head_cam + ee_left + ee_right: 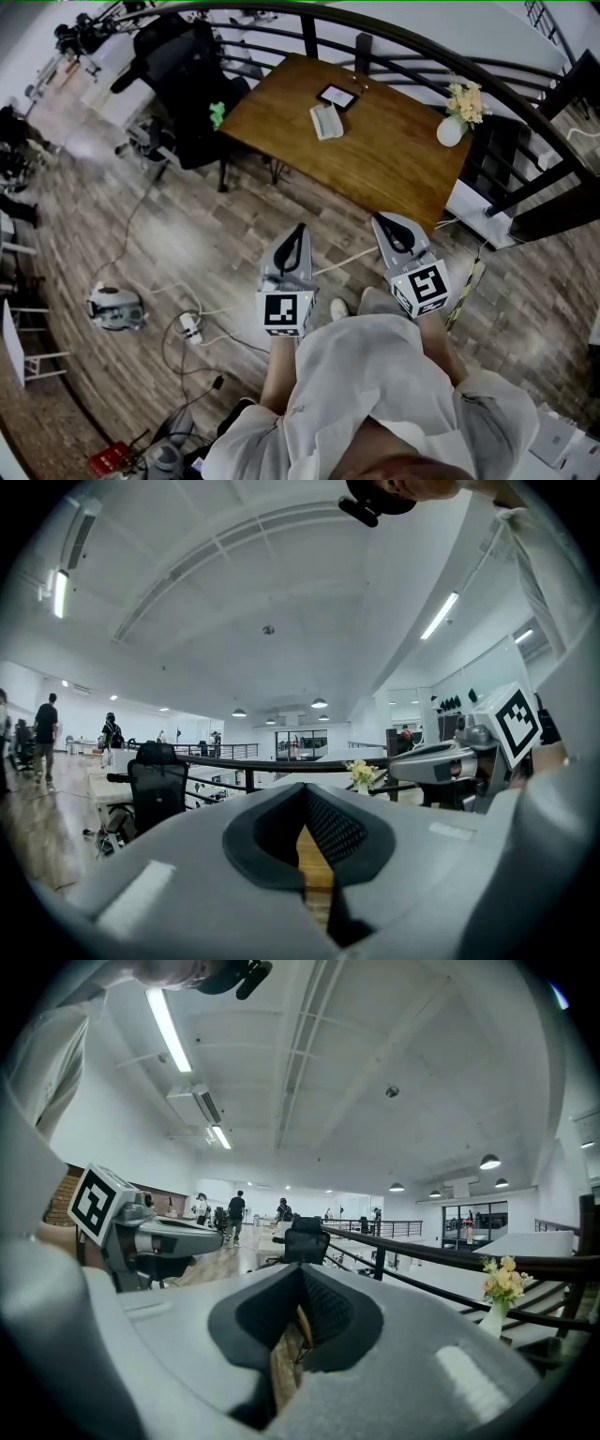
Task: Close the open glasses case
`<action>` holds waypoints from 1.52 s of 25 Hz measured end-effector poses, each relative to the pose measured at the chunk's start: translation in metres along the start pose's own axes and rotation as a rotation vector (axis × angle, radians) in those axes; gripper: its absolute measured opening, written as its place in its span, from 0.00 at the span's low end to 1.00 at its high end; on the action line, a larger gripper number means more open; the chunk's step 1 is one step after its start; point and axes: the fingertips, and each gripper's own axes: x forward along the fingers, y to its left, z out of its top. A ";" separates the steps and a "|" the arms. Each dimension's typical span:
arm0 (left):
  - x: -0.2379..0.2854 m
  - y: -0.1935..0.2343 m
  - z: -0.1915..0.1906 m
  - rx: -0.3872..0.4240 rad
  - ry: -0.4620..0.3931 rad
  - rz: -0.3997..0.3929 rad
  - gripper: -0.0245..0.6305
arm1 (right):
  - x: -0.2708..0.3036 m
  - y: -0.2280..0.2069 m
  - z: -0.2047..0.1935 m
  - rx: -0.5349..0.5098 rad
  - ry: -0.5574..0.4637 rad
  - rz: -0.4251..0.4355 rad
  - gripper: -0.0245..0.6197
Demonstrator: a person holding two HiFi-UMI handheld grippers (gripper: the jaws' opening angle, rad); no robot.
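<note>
Ahead of me a wooden table (394,159) stands on the plank floor (187,244). On its top I see the glasses case (326,121) lying open, a dark flat frame (337,97) just beside it, and, well apart at the right corner, a white vase (450,131) of pale flowers (466,98)

Right gripper (302,1274) — jaws together, empty; left gripper (155,1238) at 9 o'clock; flower vase (500,1297) at 4 o'clock.
</note>
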 end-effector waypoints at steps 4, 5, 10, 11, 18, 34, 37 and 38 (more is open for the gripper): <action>0.011 0.014 -0.008 0.001 0.011 0.002 0.07 | 0.019 -0.005 -0.002 0.000 0.002 -0.002 0.04; 0.015 0.016 -0.009 0.000 0.015 -0.001 0.07 | 0.024 -0.007 -0.003 0.000 0.002 -0.002 0.04; 0.042 0.033 -0.009 0.007 0.014 0.004 0.07 | 0.054 -0.021 -0.004 0.010 0.002 0.007 0.04; 0.049 0.038 -0.011 0.008 0.019 0.006 0.07 | 0.062 -0.025 -0.004 0.012 0.001 0.010 0.04; 0.103 0.070 -0.008 0.015 0.035 0.019 0.07 | 0.117 -0.062 0.008 0.016 -0.023 0.018 0.04; 0.229 0.121 0.007 0.038 0.057 0.062 0.07 | 0.225 -0.157 0.019 0.042 -0.021 0.067 0.04; 0.250 0.123 0.007 0.057 0.072 0.064 0.07 | 0.236 -0.172 0.017 0.061 -0.028 0.079 0.04; 0.256 0.123 0.007 0.063 0.077 0.062 0.07 | 0.239 -0.176 0.016 0.067 -0.033 0.081 0.04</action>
